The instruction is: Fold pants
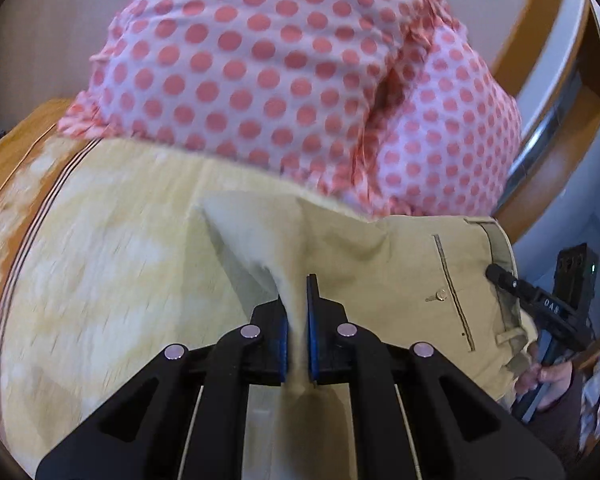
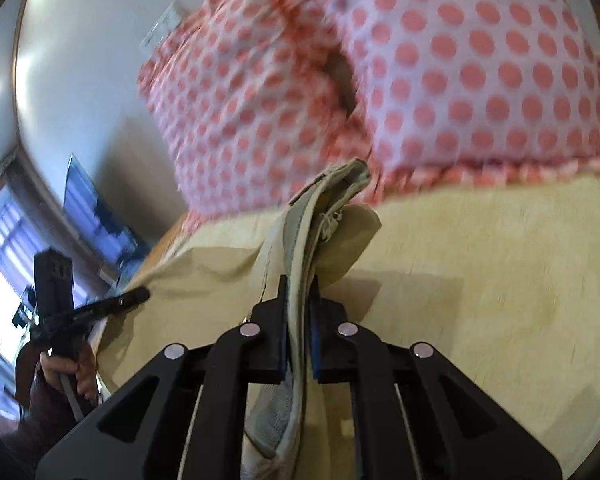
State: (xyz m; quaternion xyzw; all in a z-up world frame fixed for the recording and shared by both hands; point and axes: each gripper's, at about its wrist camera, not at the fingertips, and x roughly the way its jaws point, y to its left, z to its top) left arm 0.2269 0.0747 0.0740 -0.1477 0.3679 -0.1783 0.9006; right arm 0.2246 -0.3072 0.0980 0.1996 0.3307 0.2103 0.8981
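In your left wrist view, the pants (image 1: pixel 412 280) lay on the bed (image 1: pixel 100 280) at centre and right of the frame, a pinched fold of them rising into your left gripper (image 1: pixel 298 320) at lower centre. The pillows (image 1: pixel 300 72) stood behind, filling the upper frame. Your right gripper (image 1: pixel 540 300) sat at the right edge, on the waistband. In your right wrist view, the waistband ran up through your right gripper (image 2: pixel 299 320) at lower centre, your left gripper (image 2: pixel 100 308) at lower left, pillows (image 2: pixel 420 60) above.
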